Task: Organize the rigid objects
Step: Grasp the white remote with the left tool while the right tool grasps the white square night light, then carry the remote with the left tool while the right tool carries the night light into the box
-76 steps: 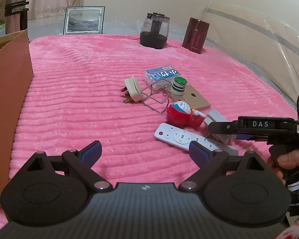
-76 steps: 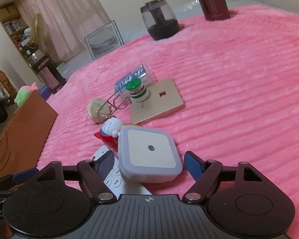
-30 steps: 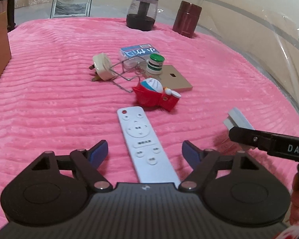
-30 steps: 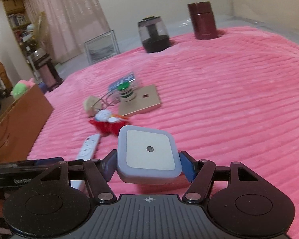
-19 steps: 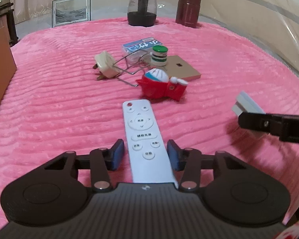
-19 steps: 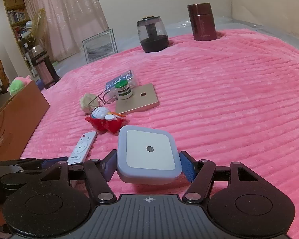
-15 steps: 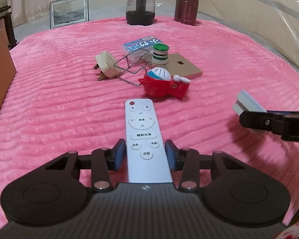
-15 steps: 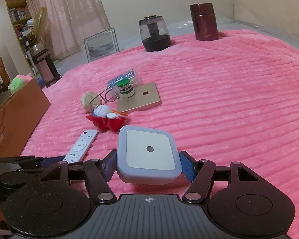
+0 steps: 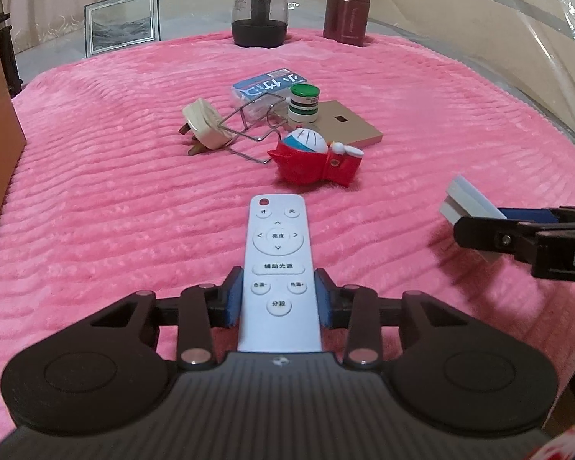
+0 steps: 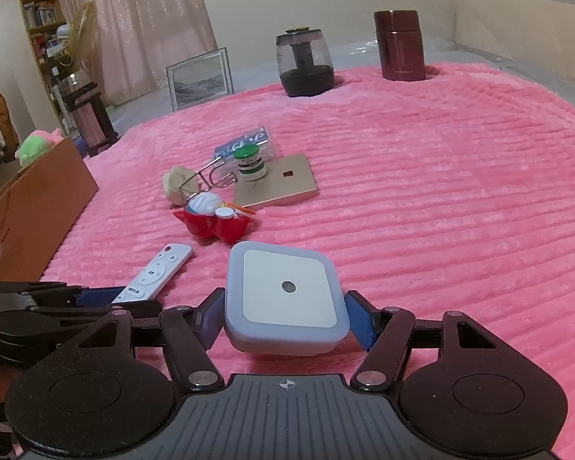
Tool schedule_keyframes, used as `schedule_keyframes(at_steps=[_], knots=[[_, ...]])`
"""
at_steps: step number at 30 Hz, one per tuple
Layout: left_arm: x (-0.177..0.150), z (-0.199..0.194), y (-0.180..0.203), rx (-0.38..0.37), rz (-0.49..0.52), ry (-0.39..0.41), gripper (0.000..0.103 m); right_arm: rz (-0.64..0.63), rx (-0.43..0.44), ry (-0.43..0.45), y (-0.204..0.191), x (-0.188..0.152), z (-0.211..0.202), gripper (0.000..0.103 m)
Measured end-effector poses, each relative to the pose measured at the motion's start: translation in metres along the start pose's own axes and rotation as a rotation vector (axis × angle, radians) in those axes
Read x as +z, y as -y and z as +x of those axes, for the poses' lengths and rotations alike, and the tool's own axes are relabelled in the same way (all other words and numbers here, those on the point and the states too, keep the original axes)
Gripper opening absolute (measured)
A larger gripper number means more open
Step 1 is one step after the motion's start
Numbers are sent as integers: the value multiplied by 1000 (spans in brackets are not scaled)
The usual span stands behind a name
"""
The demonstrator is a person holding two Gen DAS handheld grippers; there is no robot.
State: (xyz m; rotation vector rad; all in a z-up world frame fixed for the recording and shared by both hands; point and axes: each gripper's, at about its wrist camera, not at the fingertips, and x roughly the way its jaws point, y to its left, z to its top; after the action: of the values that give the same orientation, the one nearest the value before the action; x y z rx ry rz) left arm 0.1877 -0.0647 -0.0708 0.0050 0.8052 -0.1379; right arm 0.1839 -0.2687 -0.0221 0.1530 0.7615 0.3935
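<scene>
My left gripper (image 9: 279, 301) is shut on a white remote control (image 9: 278, 253), its blue pads pressing both long sides; the remote also shows in the right wrist view (image 10: 155, 274). My right gripper (image 10: 285, 318) is shut on a square white and grey night light (image 10: 285, 301), held above the pink blanket; its edge shows in the left wrist view (image 9: 469, 203). Ahead lie a red and blue toy figure (image 9: 314, 157), a cream plug adapter (image 9: 205, 128), a wire clip (image 9: 249, 130), a green-capped bottle (image 9: 304, 103), a gold plate (image 9: 345, 126) and a blue packet (image 9: 268, 84).
A pink ribbed blanket (image 10: 441, 191) covers the surface. A cardboard box (image 10: 27, 214) stands at the left. At the far edge stand a dark glass jar (image 10: 304, 63), a maroon canister (image 10: 400, 44) and a framed picture (image 10: 199, 78).
My left gripper moved over the remote and closed on its sides. My right gripper closed on the night light and lifted it clear of the other objects.
</scene>
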Motion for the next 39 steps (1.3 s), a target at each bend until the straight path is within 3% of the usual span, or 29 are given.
schedule_keyframes(at_steps=[7, 15, 19, 25, 32, 39], knots=[[1, -33, -13, -19, 3, 29, 33, -28, 18, 18, -18, 5, -11, 63], [22, -98, -45, -17, 10, 117, 33, -102, 80, 75, -60, 33, -28, 63], [36, -140, -74, 10, 16, 170, 33, -151, 149, 110, -95, 55, -32, 63], [55, -195, -147, 73, -11, 210, 33, -252, 279, 143, -168, 92, -21, 63], [60, -219, -242, 185, -19, 159, 33, -411, 405, 134, -266, 123, 13, 63], [55, -196, -312, 204, -3, 44, 33, -587, 465, 47, -354, 132, 75, 63]])
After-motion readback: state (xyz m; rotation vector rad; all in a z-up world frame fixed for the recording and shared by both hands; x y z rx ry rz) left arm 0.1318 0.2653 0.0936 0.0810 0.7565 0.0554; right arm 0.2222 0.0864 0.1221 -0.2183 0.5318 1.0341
